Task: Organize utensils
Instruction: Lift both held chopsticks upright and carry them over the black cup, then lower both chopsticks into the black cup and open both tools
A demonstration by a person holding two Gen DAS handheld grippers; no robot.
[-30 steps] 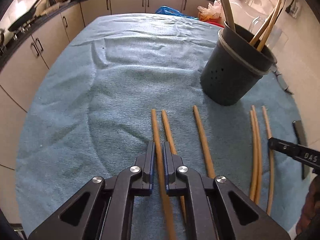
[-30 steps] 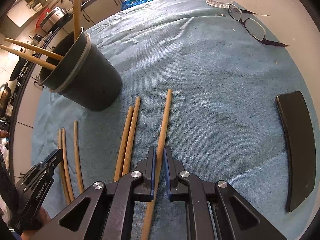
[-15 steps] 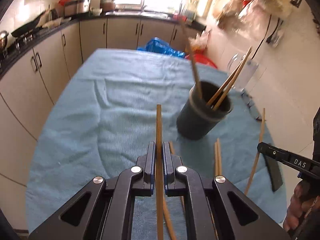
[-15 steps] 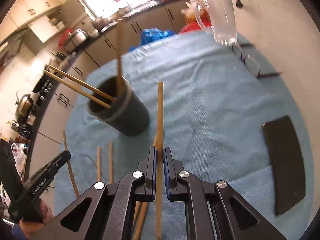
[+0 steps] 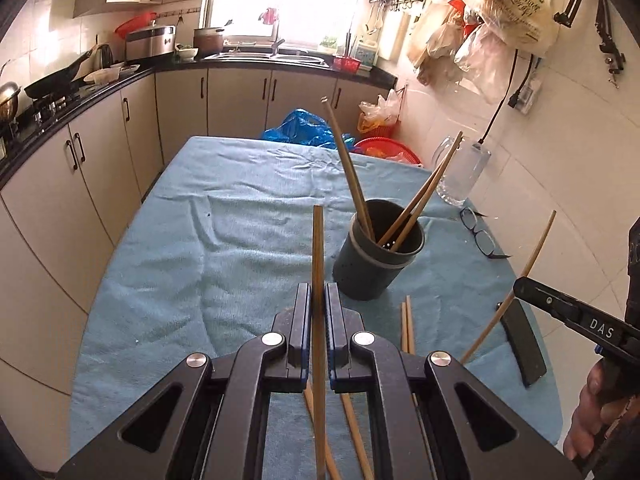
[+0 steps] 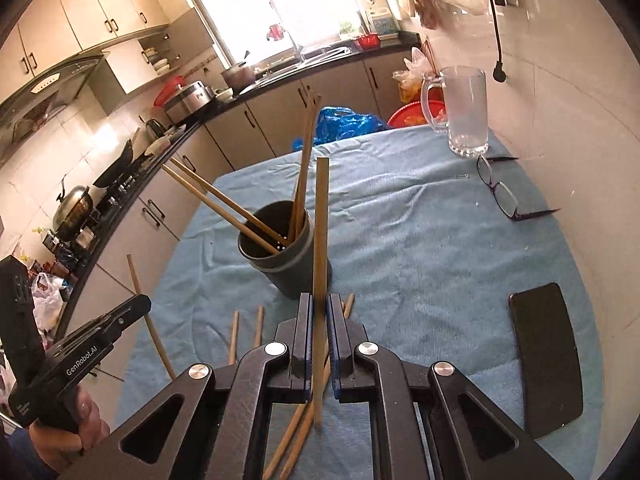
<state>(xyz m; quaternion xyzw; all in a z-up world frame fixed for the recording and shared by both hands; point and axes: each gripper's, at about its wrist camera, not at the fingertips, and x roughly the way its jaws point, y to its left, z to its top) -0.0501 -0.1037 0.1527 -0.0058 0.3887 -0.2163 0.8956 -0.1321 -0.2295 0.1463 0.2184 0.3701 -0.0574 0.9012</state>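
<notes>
My left gripper [image 5: 317, 294] is shut on a wooden chopstick [image 5: 318, 248], held above the table and pointing toward the dark utensil holder [image 5: 374, 270]. The holder has three chopsticks [image 5: 352, 180] standing in it. My right gripper [image 6: 319, 304] is shut on another chopstick [image 6: 321, 216], also lifted, just in front of the holder [image 6: 286, 268]. Loose chopsticks [image 5: 407, 322] lie on the blue cloth near the holder, and several more [image 6: 246, 330] show below the right gripper. The right gripper also shows in the left wrist view [image 5: 520, 286], and the left gripper in the right wrist view [image 6: 142, 304].
A glass mug [image 6: 466, 110] and eyeglasses [image 6: 502, 192] sit at the table's far right. A black phone [image 6: 548, 358] lies near the right edge. The blue cloth [image 5: 224, 232] covers the table. Kitchen cabinets [image 5: 60, 184] run along the left.
Both grippers have lifted their chopsticks off the cloth and risen well above the table. The holder now sits lower and farther in both views.
</notes>
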